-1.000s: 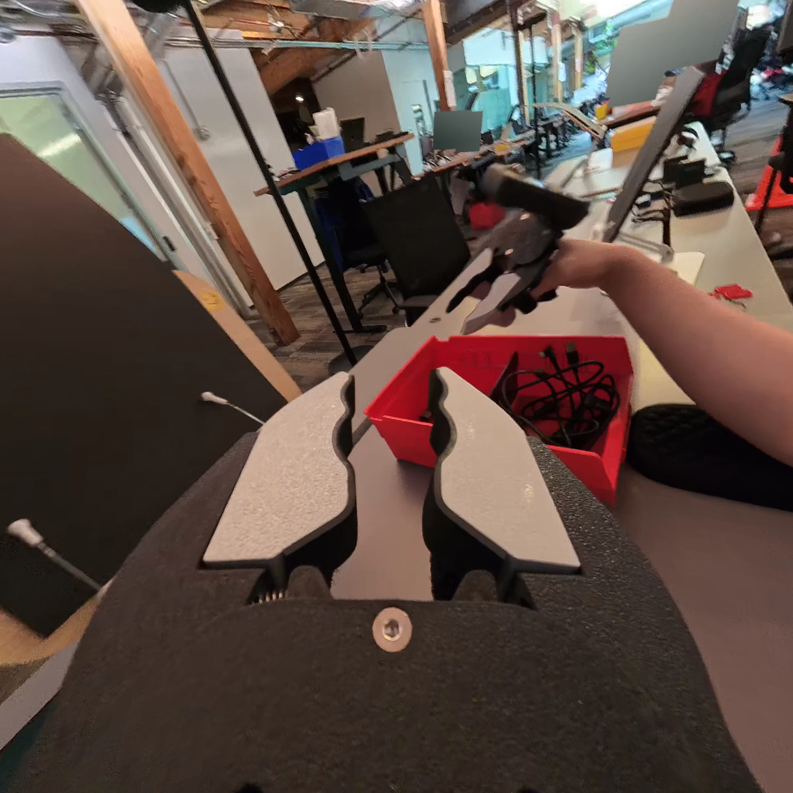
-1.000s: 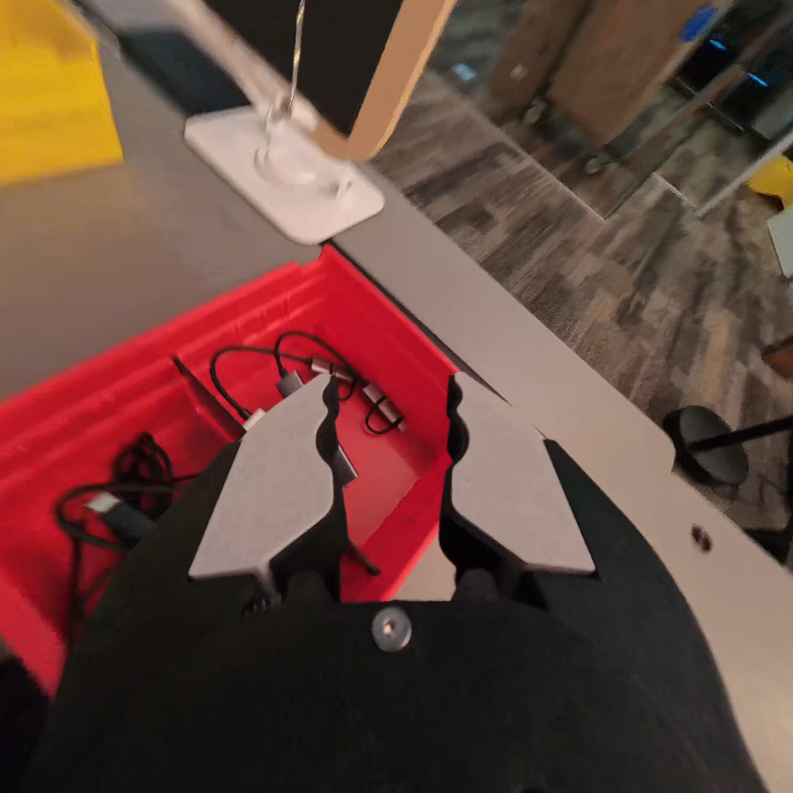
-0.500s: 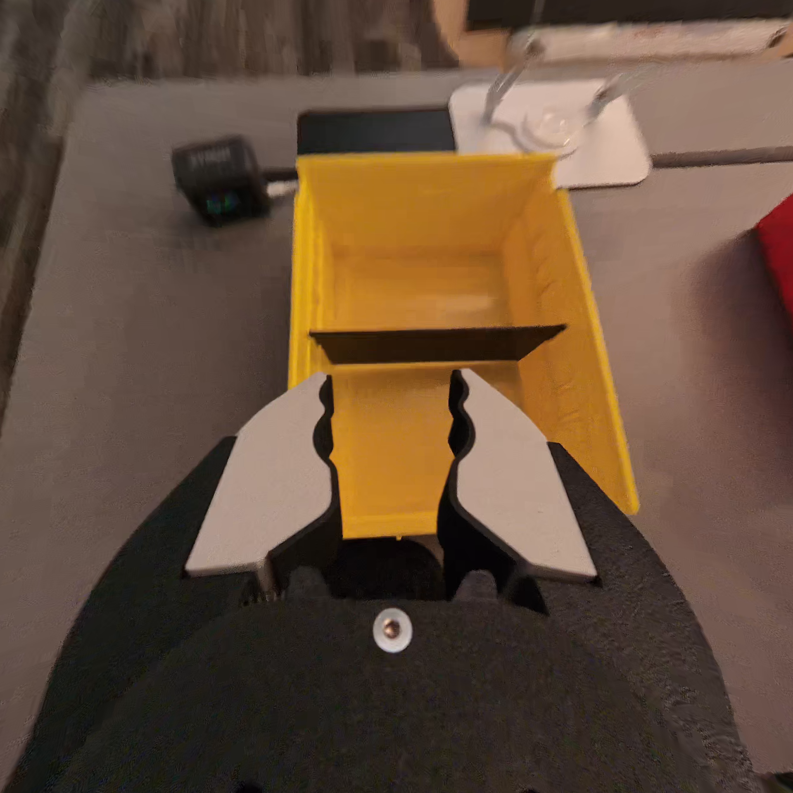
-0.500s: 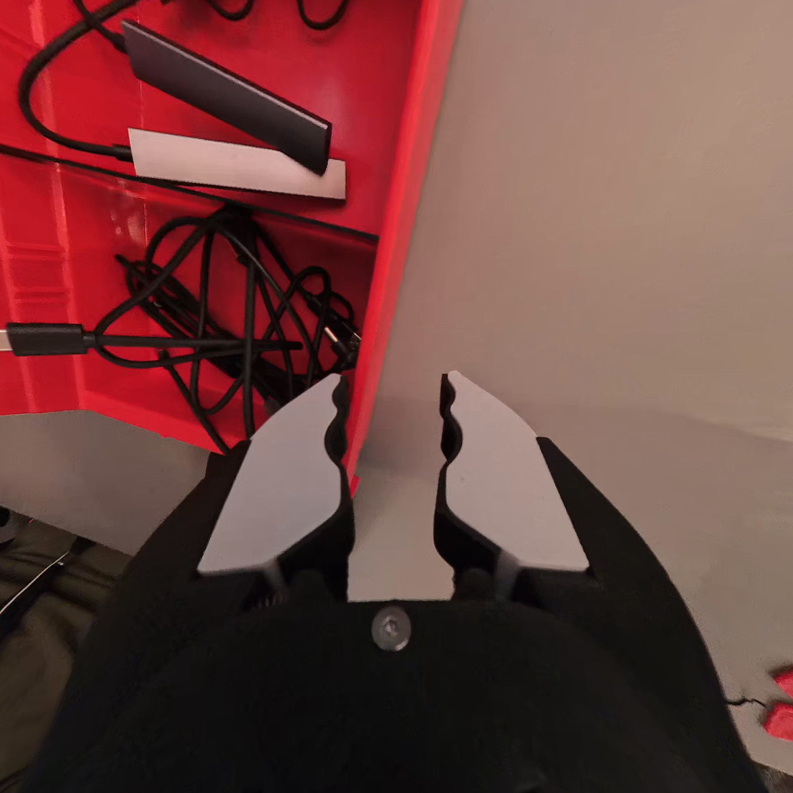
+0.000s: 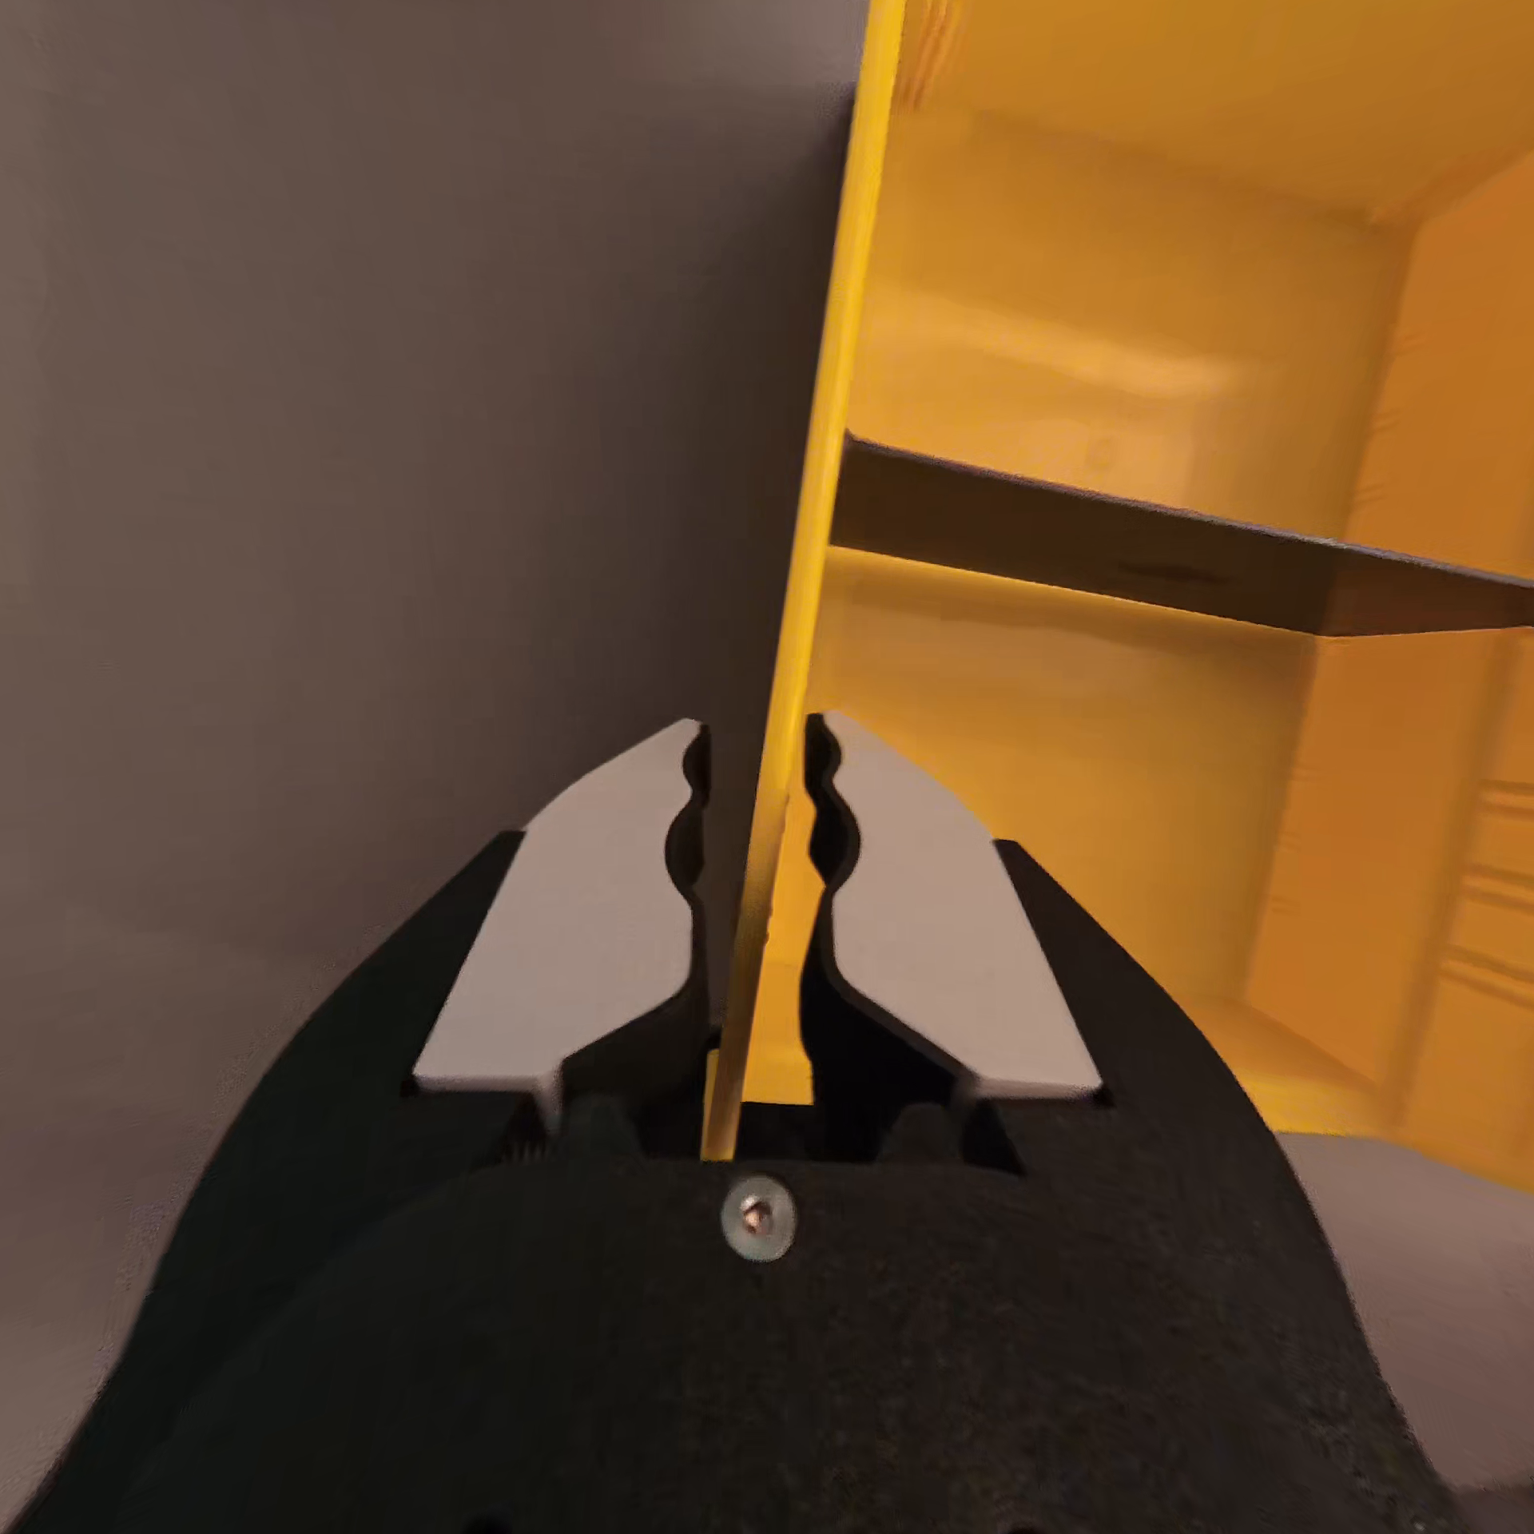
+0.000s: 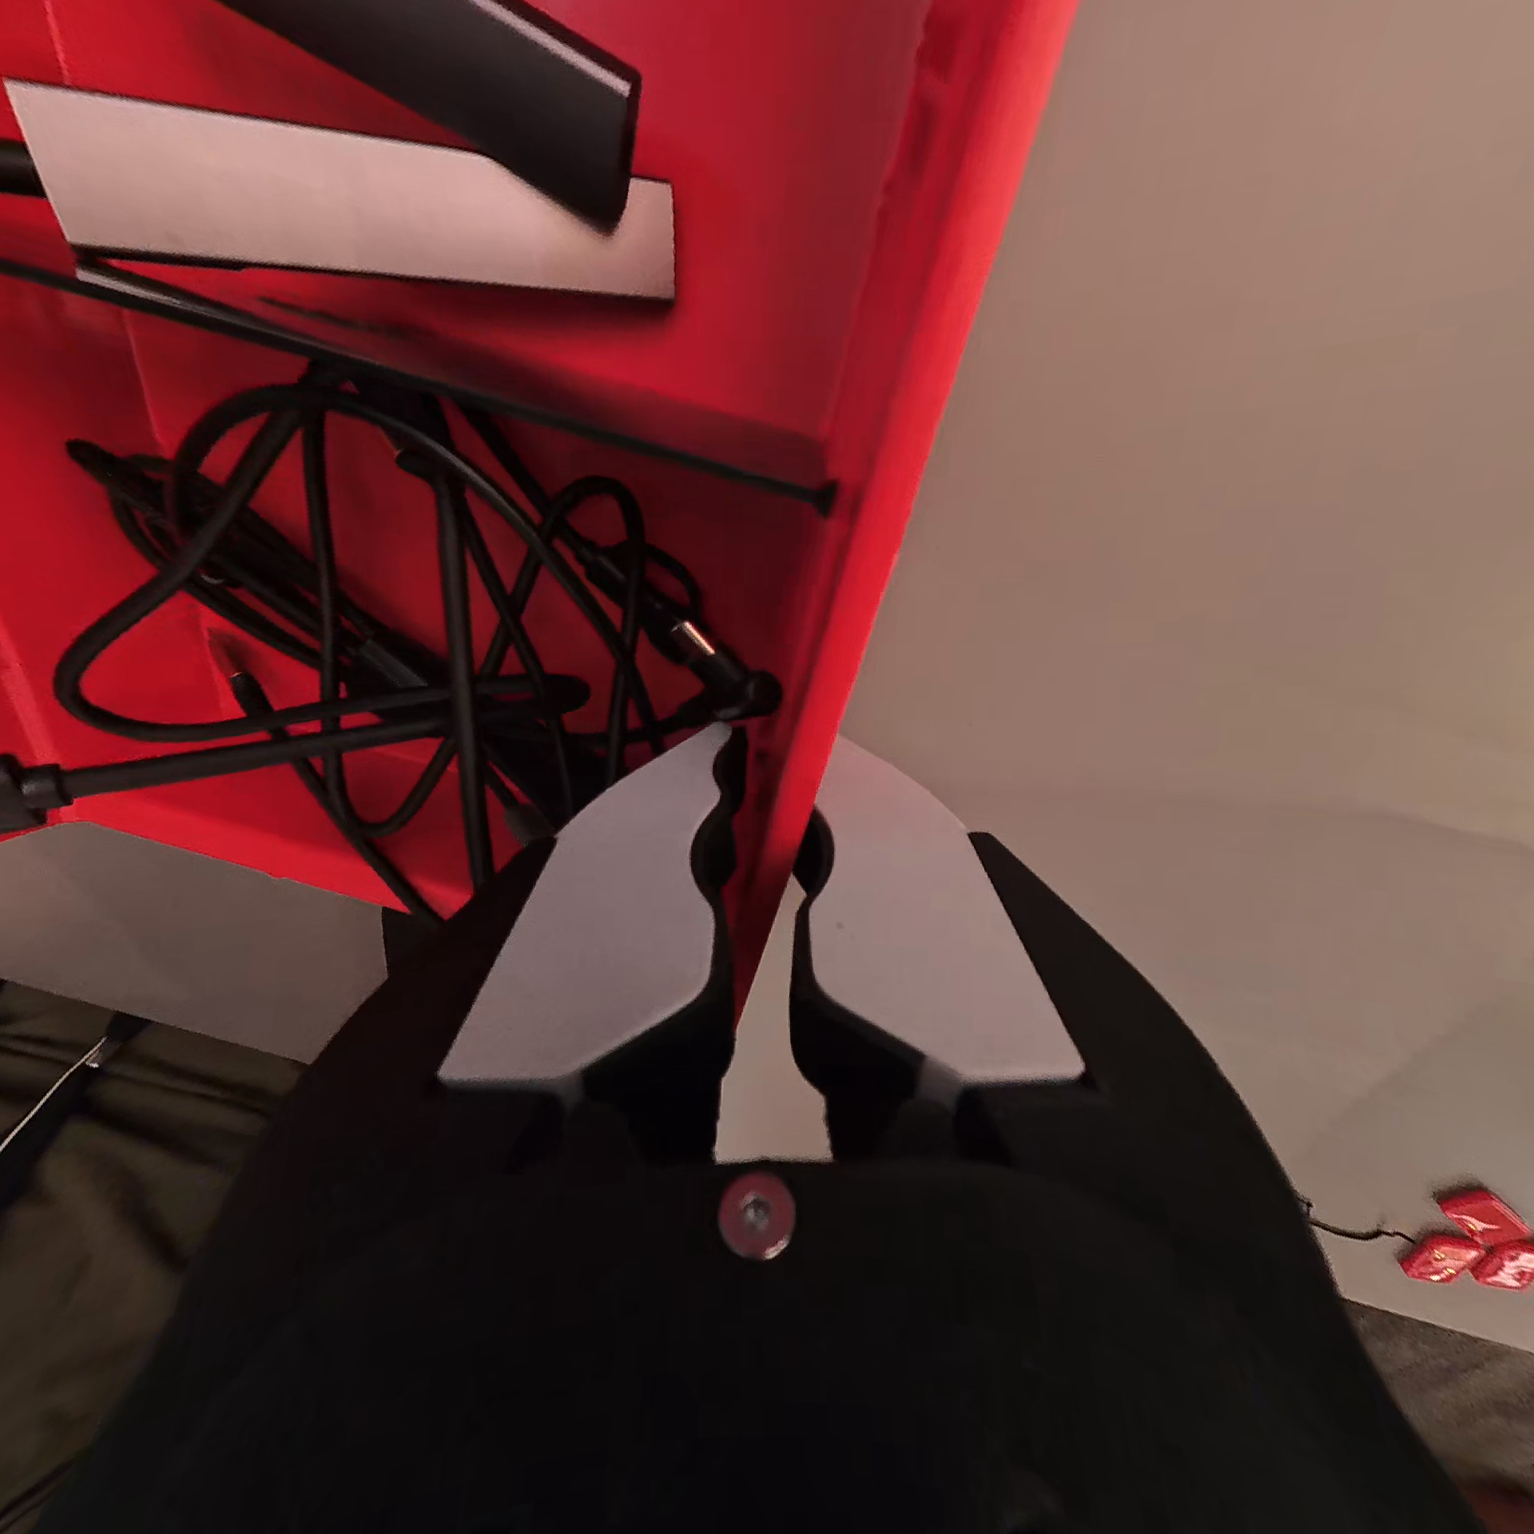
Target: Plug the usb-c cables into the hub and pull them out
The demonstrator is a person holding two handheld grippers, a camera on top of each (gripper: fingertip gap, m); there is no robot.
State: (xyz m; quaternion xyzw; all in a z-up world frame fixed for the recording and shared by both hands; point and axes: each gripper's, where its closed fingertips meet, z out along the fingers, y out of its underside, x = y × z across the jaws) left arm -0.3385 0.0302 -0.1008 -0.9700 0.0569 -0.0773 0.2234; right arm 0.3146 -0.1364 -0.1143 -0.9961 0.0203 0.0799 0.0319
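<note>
My right gripper (image 6: 772,747) straddles the right wall of the red bin (image 6: 913,332), with one finger inside and one outside, and the jaws are pressed on the wall. Inside the bin lies a tangle of black usb-c cables (image 6: 465,647). Beyond a thin black divider (image 6: 498,398) lie a dark hub (image 6: 498,100) and a silver hub (image 6: 332,207). My left gripper (image 5: 755,739) straddles the left wall of the empty yellow bin (image 5: 838,415). Its jaws are narrow, with a small gap showing on each side of the wall.
A black divider (image 5: 1162,548) crosses the yellow bin. Grey tabletop lies left of the yellow bin (image 5: 415,415) and right of the red bin (image 6: 1245,498). Small red objects (image 6: 1486,1253) lie near the table's edge at the lower right. The left gripper's tips are roughly 70 cm from the right gripper's. Between my right fingertips and the silver hub (image 6: 332,207) there is roughly 12 cm.
Both grippers have swung down from above the table onto the bins' side walls. Both sets of jaws have narrowed around the walls, the left on the yellow bin and the right on the red bin.
</note>
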